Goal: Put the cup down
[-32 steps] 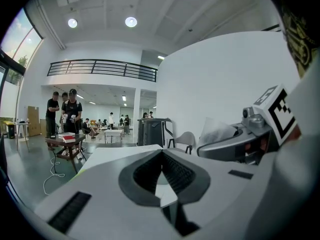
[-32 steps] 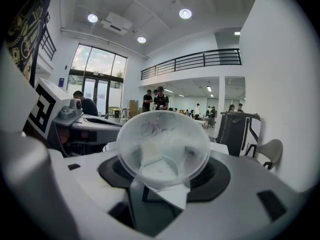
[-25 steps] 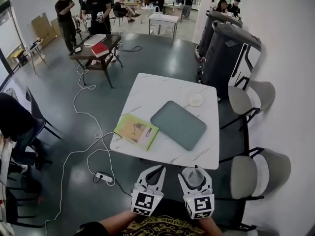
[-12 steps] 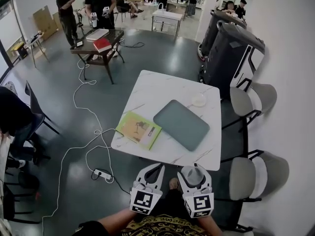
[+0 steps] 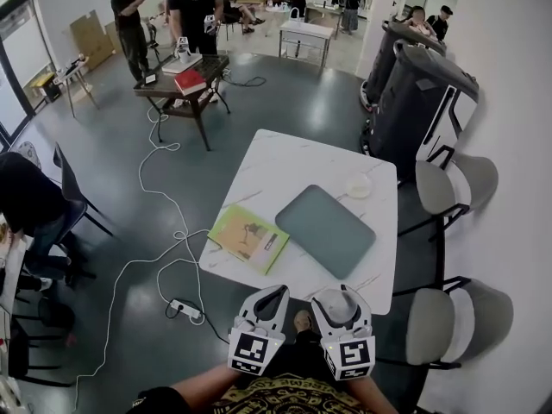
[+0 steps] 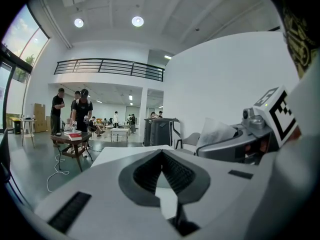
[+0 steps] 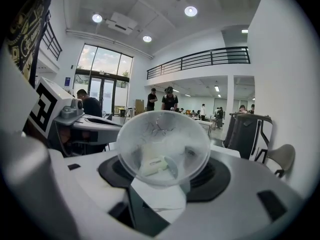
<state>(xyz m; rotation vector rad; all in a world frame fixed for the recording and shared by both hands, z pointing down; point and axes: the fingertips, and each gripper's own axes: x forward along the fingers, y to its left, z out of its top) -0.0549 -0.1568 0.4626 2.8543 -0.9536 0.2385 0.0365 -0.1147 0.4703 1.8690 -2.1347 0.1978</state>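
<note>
- Head view first: the person stands just short of a white marble table (image 5: 285,158), both grippers held out low in front of them, side by side.
- The right gripper (image 5: 339,298) is clamped on a clear plastic cup (image 5: 338,309). In the right gripper view the cup fills the gap between the jaws, with the pads pressed on its sides.
- So the cup is up in the air, near the table's close edge but not over it or touching it.
- The left gripper (image 5: 278,293) is pinched closed. Its tips meet in a point and there's nothing between them; the left gripper view shows the same thing.
- On the table there's a grey-green tray (image 5: 325,229) lying at an angle, and a yellow-green book (image 5: 248,237) just beside its left corner, hanging slightly over the table edge.
- A small white dish (image 5: 359,185) sits near the far right corner, apart from the tray.
- Two grey chairs (image 5: 440,188) stand along the right side — and a white cable (image 5: 164,222) snakes across the floor to a power strip (image 5: 185,310).
</note>
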